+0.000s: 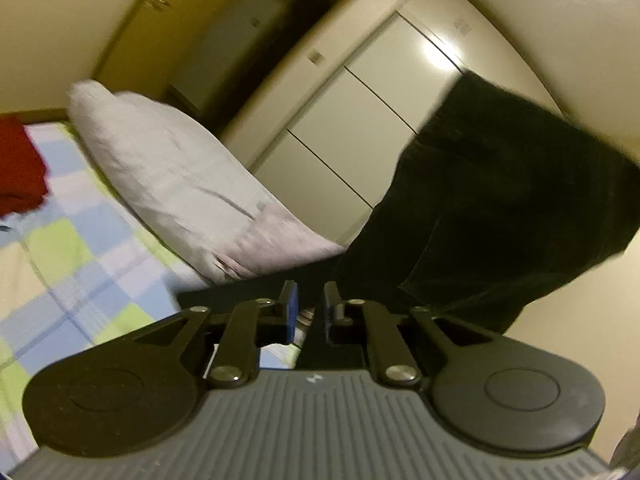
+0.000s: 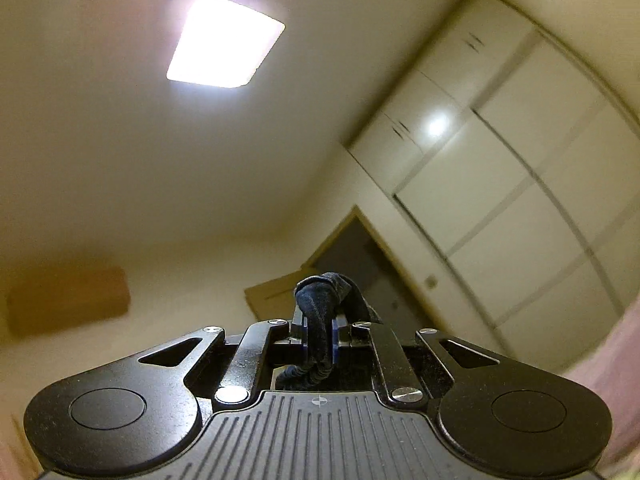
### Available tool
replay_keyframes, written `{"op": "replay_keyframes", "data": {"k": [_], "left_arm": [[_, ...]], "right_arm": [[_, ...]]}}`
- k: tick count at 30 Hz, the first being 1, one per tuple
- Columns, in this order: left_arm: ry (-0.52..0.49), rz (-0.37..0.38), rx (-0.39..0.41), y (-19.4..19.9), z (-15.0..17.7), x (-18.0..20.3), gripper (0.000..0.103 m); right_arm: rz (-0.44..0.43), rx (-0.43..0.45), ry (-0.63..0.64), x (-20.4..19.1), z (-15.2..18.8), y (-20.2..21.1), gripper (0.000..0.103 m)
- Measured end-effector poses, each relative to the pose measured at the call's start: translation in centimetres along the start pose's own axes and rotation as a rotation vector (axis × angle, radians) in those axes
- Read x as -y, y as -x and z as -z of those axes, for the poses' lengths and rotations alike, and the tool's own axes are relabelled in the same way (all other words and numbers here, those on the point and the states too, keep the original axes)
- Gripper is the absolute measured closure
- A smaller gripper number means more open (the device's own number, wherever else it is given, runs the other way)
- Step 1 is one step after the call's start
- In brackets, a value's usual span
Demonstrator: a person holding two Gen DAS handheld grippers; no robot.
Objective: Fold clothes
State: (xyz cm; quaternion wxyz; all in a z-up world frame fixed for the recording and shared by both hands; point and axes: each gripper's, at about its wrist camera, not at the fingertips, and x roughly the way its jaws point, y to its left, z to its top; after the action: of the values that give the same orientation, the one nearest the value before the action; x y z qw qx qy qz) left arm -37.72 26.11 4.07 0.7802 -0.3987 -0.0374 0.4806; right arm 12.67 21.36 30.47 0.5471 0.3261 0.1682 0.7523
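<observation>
A dark garment [image 1: 500,208] hangs in the air at the right of the left wrist view, its lower edge running down past my left gripper [image 1: 310,308]. The left jaws stand a small gap apart with dark cloth between and behind them; whether they pinch it is unclear. My right gripper [image 2: 319,332] is shut on a bunched fold of the dark garment [image 2: 320,304], which pokes up above the blue pads and trails below them. The right gripper points up at the ceiling.
A bed with a blue, green and white checked cover [image 1: 68,264] lies at the left. A white pillow [image 1: 180,184] rests on it. A red garment [image 1: 20,168] sits at the far left. White wardrobe doors [image 1: 360,120] and a doorway [image 2: 360,256] stand behind.
</observation>
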Motion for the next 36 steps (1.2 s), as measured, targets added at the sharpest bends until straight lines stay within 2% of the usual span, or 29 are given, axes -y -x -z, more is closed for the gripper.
{"op": "replay_keyframes", "data": {"k": [3,4,5,6,7,8,9,10,11,15,17,20,23,26,30,36], "left_arm": [[0.026,-0.045,0.001,1.3,0.4,-2.0,0.093],[0.032,-0.060,-0.017,1.4,0.9,-2.5,0.093],[0.035,-0.074,-0.043,1.3,1.4,-2.9,0.093],[0.038,-0.089,-0.068,1.2,2.0,-3.3,0.093],[0.035,-0.104,-0.102,1.1,2.6,-3.5,0.093],[0.025,-0.119,-0.141,0.9,3.4,-3.6,0.093],[0.013,-0.135,-0.180,0.7,4.2,-3.6,0.093],[0.002,-0.150,-0.218,0.6,5.1,-3.6,0.092],[-0.009,-0.163,-0.255,0.7,6.0,-3.7,0.092],[-0.056,-0.216,-0.373,-0.3,9.5,-2.8,0.090],[-0.094,-0.247,-0.414,-0.4,11.3,-2.2,0.085],[-0.140,-0.299,-0.468,0.0,13.9,-1.4,0.082],[-0.216,-0.360,-0.508,1.3,16.9,-0.9,0.079],[-0.284,-0.415,-0.527,3.1,19.3,-0.6,0.078],[-0.345,-0.471,-0.541,5.2,21.7,0.0,0.074],[-0.410,-0.513,-0.542,7.3,23.4,0.5,0.069]], "right_arm": [[0.043,-0.088,-0.123,4.8,1.3,1.3,0.093],[0.102,-0.143,-0.149,7.2,1.6,2.1,0.092],[0.202,-0.209,-0.160,9.8,2.0,3.3,0.088],[0.302,-0.276,-0.171,12.4,2.4,4.5,0.063],[0.445,-0.315,-0.163,14.7,3.3,5.9,0.050],[0.632,-0.324,-0.135,16.7,4.5,7.3,0.041],[0.779,-0.341,-0.106,18.3,5.7,8.5,0.041],[0.866,-0.376,-0.084,19.3,6.9,9.6,0.041],[0.910,-0.418,-0.078,20.1,8.3,10.9,0.041],[0.883,-0.609,-0.119,20.7,12.8,16.3,0.041],[0.880,-0.713,-0.089,20.3,16.8,19.6,0.041],[0.870,-0.856,-0.058,17.0,22.9,24.0,0.041],[0.849,-0.981,-0.050,14.1,28.6,25.9,0.041],[0.806,-1.082,0.010,10.7,33.7,28.3,0.041],[0.784,-1.152,0.077,7.8,38.0,30.9,0.042],[0.780,-1.176,0.149,6.1,38.9,32.5,0.041]]}}
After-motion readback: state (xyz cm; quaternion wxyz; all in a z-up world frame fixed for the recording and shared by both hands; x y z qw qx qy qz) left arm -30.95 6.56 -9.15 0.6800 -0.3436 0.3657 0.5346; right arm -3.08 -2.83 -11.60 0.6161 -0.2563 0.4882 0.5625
